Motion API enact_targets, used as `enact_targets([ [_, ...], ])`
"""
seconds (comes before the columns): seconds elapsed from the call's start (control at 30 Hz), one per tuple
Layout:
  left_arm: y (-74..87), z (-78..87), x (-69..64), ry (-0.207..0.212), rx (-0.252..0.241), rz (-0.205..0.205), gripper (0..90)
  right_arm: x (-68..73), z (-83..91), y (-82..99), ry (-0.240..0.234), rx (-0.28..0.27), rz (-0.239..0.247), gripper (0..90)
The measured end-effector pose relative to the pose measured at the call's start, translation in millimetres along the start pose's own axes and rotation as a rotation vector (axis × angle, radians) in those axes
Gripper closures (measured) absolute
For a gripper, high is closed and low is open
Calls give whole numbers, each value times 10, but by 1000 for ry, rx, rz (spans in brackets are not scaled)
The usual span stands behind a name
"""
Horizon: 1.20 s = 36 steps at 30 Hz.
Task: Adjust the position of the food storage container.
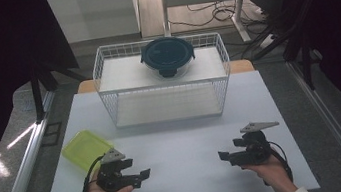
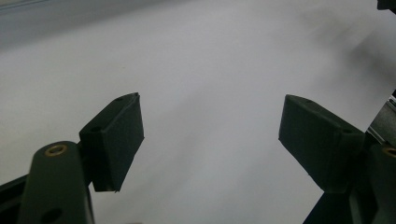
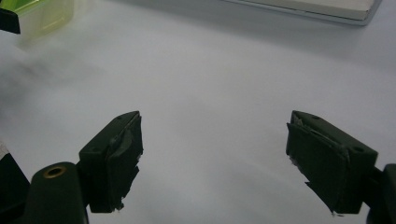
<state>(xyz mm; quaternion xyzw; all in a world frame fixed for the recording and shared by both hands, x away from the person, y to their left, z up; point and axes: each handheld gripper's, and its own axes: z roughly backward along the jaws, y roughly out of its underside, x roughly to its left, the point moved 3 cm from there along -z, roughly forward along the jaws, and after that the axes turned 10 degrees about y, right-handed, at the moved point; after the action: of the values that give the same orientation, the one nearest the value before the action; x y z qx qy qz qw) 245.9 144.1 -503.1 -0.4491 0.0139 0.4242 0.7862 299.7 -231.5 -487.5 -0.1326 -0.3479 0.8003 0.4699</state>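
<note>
White table point(image 1: 175, 146) carries everything: a wire rack point(image 1: 162, 79) at the far middle, with a round dark-lidded bowl point(image 1: 168, 56) on its top shelf, and a yellow-green lid point(image 1: 86, 148) lying flat at the near left. That lid is the nearest thing to either gripper. It sits just beyond and to the left of the left gripper point(image 1: 137, 176), its long axis running from near left to far right, while the right gripper point(image 1: 227, 157) is well apart from it across the table. So the left hand looks better placed for a reach. Both hands rest low at the near edge, grippers pointing inward at each other. Each gripper's jaws stand wide apart with nothing between them.
</note>
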Motion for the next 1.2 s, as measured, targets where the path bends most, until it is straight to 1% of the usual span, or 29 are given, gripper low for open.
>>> enact_targets([
  [0.1, 12, 55, -9, 5, 0, 6, 222, -2, -12, 9, 2, 8, -2, 185],
  [0.2, -12, 205, -15, 3, -7, -6, 274, 0, -4, 5, 2, 2, -5, 185],
  [0.23, -12, 205, -15, 3, -7, -6, 291, 0, -4, 5, 2, 2, -5, 185],
  [0.27, -32, 299, -11, -6, -9, -19, 291, 3, -1, 3, 1, -2, -2, 185],
  [0.3, -64, 451, 10, -41, -9, -38, 342, 9, 1, 4, 2, -2, 1, 185],
  [0.33, -64, 451, 10, -41, -9, -38, 364, 9, 1, 4, 2, -2, 1, 185],
  [0.37, -91, 568, 41, -69, -13, -40, 364, 10, -1, 5, 1, -1, 2, 185],
  [0.4, -138, 738, 113, -97, -17, -31, 451, 11, -8, 8, 0, 4, 4, 185],
  [0.43, -138, 738, 113, -97, -17, -31, 491, 11, -8, 8, 0, 4, 4, 185],
  [0.47, -203, 926, 249, -136, -24, -18, 553, 12, -13, 8, 0, 7, 6, 185],
  [0.5, -203, 926, 249, -136, -24, -18, 592, 11, -15, 9, 2, 7, 7, 185],
  [0.53, -262, 1090, 430, -199, -23, 3, 645, 12, -17, 9, 4, 9, 9, 184],
  [0.6, -309, 1221, 631, -246, -23, 35, 724, 13, -19, 10, 7, 10, 12, 184],
  [0.63, -309, 1221, 631, -246, -23, 35, 770, 13, -19, 10, 7, 10, 12, 184],
  [0.67, -347, 1311, 825, -269, -29, 67, 808, 12, -23, 13, 11, 13, 14, 184],
  [0.7, -347, 1311, 825, -269, -29, 67, 833, 12, -23, 13, 11, 13, 14, 184],
  [0.73, -370, 1350, 936, -280, -26, 82, 861, 9, -30, 16, 13, 17, 14, 184],
  [0.77, -401, 1372, 1103, -309, -16, 98, 877, 7, -36, 18, 16, 16, 16, 184],
  [0.8, -401, 1372, 1103, -309, -16, 98, 888, 7, -36, 18, 16, 16, 16, 184],
  [0.83, -428, 1363, 1254, -327, 8, 106, 893, 6, -47, 23, 16, 25, 17, 184],
  [0.87, -436, 1354, 1306, -341, 20, 105, 894, 7, -51, 24, 19, 25, 18, 184],
  [0.9, -436, 1354, 1306, -341, 20, 105, 895, 6, -53, 26, 19, 28, 20, 184],
  [0.93, -460, 1319, 1441, -339, 37, 126, 896, 7, -57, 28, 22, 30, 21, 183],
  [1.03, -498, 1253, 1568, -356, 69, 126, 897, 6, -65, 33, 24, 36, 23, 183],
  [1.2, -567, 1130, 1723, -375, 121, 119, 897, -1, -71, 40, 26, 39, 22, 183],
])
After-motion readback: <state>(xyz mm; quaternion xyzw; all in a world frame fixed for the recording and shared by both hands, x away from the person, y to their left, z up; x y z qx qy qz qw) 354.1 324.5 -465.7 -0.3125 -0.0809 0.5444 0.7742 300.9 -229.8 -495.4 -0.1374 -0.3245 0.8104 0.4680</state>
